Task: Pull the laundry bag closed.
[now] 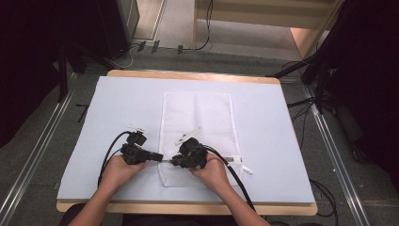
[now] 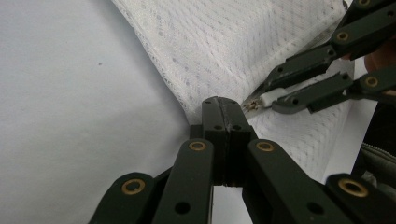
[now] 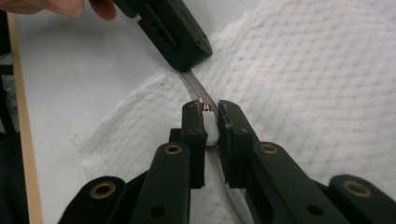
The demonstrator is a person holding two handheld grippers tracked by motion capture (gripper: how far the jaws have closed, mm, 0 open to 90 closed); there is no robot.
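White zipper pull [image 3: 211,128] is pinched between the right gripper [image 3: 211,112] jaws, on the zipper of a white mesh bag [image 1: 197,117] laid flat on the pale blue table [image 1: 117,103]. Bag edge is clamped by the left gripper [image 2: 224,109], jaws pressed together.

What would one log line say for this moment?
left gripper: shut on mesh bag edge | right gripper: shut on zipper pull | bag flat on table
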